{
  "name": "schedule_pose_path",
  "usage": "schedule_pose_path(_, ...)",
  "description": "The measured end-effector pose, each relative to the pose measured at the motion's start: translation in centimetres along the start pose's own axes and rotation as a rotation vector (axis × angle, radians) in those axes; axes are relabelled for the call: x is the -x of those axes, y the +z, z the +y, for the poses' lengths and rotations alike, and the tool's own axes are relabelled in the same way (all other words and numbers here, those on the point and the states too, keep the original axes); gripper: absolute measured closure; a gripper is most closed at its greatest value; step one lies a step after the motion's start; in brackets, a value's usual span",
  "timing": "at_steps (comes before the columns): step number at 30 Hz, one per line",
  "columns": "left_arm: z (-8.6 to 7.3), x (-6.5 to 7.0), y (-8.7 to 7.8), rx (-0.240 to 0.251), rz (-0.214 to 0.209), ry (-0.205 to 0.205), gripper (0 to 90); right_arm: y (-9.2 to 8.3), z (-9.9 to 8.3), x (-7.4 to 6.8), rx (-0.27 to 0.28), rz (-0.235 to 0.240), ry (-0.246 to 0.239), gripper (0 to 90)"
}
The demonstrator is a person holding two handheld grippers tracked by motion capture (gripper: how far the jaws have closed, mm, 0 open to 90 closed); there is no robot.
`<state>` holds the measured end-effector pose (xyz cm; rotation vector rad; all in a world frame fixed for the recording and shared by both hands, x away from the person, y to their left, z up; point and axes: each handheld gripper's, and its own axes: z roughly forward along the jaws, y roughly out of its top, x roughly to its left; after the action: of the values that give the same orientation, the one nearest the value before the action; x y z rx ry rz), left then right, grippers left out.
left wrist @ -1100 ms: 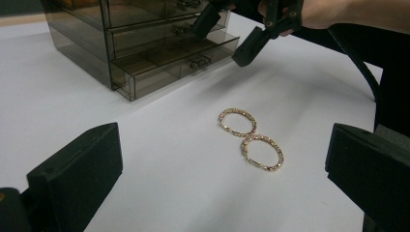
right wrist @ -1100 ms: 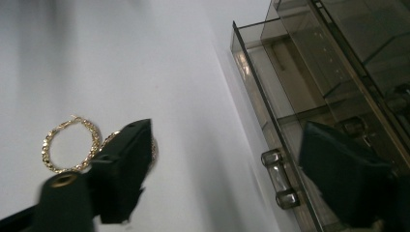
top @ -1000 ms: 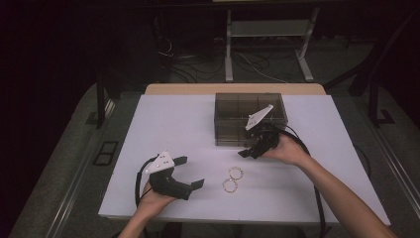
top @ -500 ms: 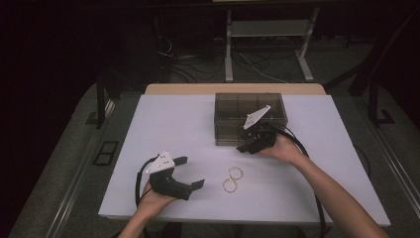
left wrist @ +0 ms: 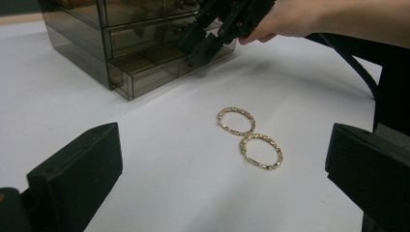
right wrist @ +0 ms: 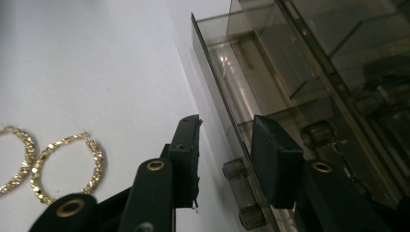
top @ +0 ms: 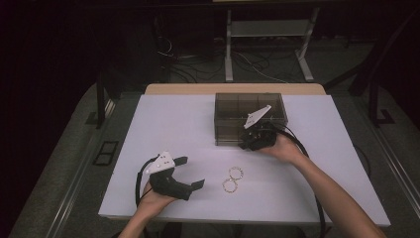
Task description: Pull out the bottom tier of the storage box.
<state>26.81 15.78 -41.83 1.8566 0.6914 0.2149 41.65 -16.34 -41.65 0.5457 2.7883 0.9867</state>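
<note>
High view: drawer box lengthwise across table, drawers toward person.

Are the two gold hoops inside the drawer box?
No, both gold hoops lie on the white table, in front of the drawer box.

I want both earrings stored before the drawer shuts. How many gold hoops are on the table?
2. Both gold hoops lie flat on the white table, touching each other, between the two grippers: one hoop nearer the smoky drawer box, the other hoop nearer the person. The drawers could hide more.
</note>
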Motion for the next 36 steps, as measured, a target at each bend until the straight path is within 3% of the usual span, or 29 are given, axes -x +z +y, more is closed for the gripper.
schedule_pose_path(11,-0.01,0.04,0.04,0.001,0.0,-0.002,0.0,0.13,-0.34,0.56,0.0,-0.01,0.042,80.3)
schedule_pose_path(36,0.0,0.02,0.1,-0.007,-0.001,0.006,0.0,0.01,-0.75,0.63,-0.024,0.065,0.037,80.8)
